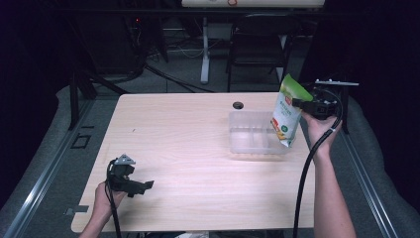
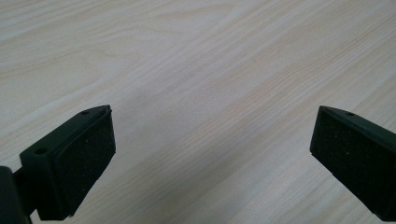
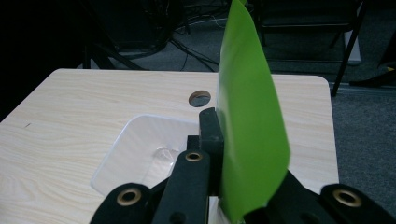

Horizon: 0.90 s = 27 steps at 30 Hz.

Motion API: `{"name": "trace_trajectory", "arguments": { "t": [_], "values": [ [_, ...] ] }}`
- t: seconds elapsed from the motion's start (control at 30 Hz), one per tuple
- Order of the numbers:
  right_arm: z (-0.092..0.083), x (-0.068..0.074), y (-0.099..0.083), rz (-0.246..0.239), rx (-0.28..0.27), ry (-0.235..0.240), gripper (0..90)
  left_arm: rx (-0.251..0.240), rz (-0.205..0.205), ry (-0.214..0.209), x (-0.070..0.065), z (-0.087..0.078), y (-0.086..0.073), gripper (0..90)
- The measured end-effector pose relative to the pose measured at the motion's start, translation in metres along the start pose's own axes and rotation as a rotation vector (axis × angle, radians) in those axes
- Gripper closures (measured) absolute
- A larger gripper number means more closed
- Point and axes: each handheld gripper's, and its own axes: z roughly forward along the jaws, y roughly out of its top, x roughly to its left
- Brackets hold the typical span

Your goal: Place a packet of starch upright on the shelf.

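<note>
- Here the right gripper (image 1: 306,104) is clamped on the green top edge of a snack bag (image 1: 287,115), which hangs at the right end of a clear plastic tub (image 1: 250,133) on the surface (image 1: 188,148).
- In the right gripper view the jaws pinch the bag (image 3: 250,116) near its upper seal, with the tub (image 3: 135,149) below and to the left.
- The bag's bottom corner looks level with, or just past, the tub's right wall; whether it touches the rim cannot be told.
- To do this step well, I judge the bag should be carried a little further left, so that its whole bottom sits over the tub's opening before it goes down.
- Lowering it slowly and upright would keep the loose bottom from catching the wall and tipping the light tub.
- The grip is best kept firm until the bag's weight rests on the tub floor.
- The left gripper (image 1: 140,187) rests low over the near left part of the surface, its jaws wide apart with nothing between them; it could steady the tub if it slides.
</note>
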Motion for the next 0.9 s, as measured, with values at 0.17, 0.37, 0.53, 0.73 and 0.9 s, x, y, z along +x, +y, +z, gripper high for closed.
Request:
{"name": "trace_trajectory", "arguments": {
  "t": [0.17, 0.37, 0.53, 0.73, 0.9],
  "values": [
    [0.008, 0.003, -0.003, 0.019, -0.016, -0.013, 90.0, 0.000, 0.003, 0.001, 0.000, 0.000, 0.000, 0.2],
    [0.015, 0.005, -0.009, 0.036, -0.025, -0.019, 90.0, -0.001, 0.001, -0.002, 0.000, -0.001, 0.000, 0.2],
    [0.021, 0.007, -0.014, 0.043, -0.033, -0.032, 90.0, 0.000, 0.001, -0.002, 0.000, 0.000, 0.000, 0.2],
    [0.027, 0.009, -0.022, 0.057, -0.040, -0.034, 90.0, 0.004, -0.002, -0.001, 0.000, 0.000, 0.000, 0.2],
    [0.035, 0.011, -0.025, 0.064, -0.042, -0.034, 90.0, 0.021, 0.001, -0.006, 0.000, 0.002, 0.001, 0.2]
  ]
}}
